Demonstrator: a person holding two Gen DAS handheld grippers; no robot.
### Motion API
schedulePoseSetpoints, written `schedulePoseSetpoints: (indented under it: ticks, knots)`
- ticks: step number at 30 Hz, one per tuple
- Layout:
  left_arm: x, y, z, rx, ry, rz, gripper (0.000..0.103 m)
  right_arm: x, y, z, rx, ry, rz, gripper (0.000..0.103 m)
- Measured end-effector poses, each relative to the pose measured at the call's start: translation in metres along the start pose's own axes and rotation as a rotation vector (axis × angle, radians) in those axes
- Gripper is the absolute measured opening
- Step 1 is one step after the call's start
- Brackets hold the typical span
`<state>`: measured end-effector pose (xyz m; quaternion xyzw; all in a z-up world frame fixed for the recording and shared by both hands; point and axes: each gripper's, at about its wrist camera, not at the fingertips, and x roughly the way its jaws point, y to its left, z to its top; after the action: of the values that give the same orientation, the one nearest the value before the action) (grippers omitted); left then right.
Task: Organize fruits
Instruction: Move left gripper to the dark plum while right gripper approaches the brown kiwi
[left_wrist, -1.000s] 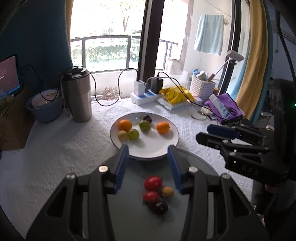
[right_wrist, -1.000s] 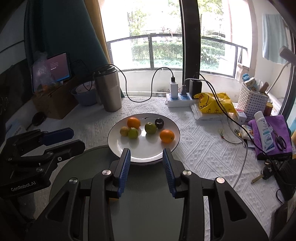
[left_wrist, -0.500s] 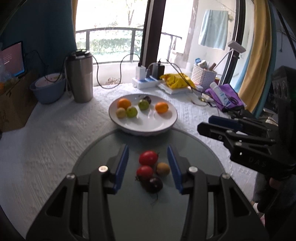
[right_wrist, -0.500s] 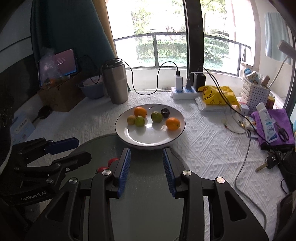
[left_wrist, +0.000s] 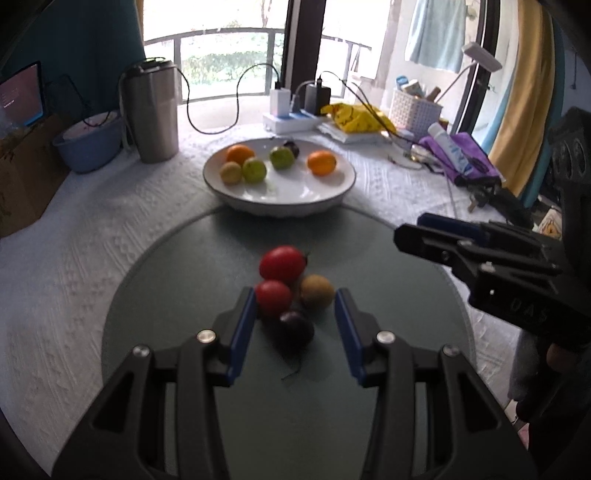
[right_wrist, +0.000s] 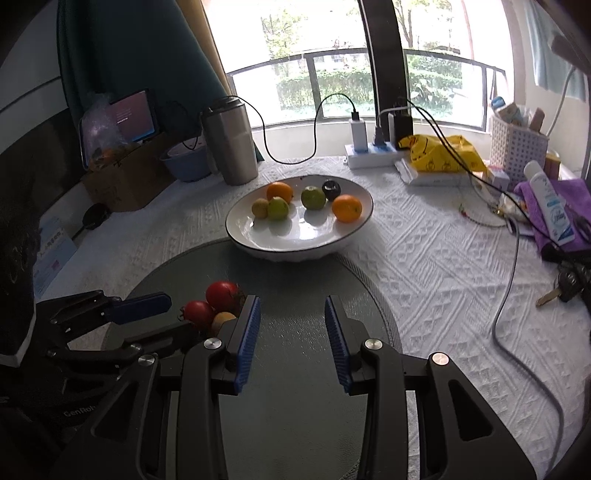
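Home living space, tablecloth-covered table (right_wrist: 424, 258), balcony window (right_wrist: 332, 74), curtains (left_wrist: 532, 92), toiletries basket (right_wrist: 517, 147)

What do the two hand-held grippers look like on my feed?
Both look alike: the left hand-held gripper and right hand-held gripper have matte black angular frames with silver screws and blue ribbed finger pads. The left's body bears white "GenRob" lettering.

In the right wrist view, the left gripper (right_wrist: 177, 314) hides the dark fruit.

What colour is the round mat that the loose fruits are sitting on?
Dark grey-green, a round mat seen best from the left wrist camera.
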<state>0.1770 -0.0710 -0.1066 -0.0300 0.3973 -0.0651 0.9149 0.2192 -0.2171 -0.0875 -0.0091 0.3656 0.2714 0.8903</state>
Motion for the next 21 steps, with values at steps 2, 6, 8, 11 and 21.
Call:
schedulePoseSetpoints:
  ticks: [2,6,8,11,21]
  knots:
    - [0.005,-0.001,-0.003,0.0,0.011,0.006,0.045,0.002,-0.002,-0.003,0.005,0.003,0.006,0.038]
    - [0.014,-0.004,-0.009,0.007,0.04,0.02,0.045,0.007,-0.005,-0.009,0.017,0.01,0.019,0.038]
    - [0.013,-0.004,-0.008,0.009,0.033,0.021,0.045,0.008,-0.007,-0.011,0.025,0.014,0.024,0.038]
    - [0.015,-0.005,-0.008,0.014,0.048,0.029,0.045,0.01,-0.007,-0.012,0.03,0.018,0.026,0.038]
    - [0.02,0.0,-0.01,-0.004,0.091,-0.001,0.039,0.016,0.001,-0.013,0.012,0.03,0.04,0.038]
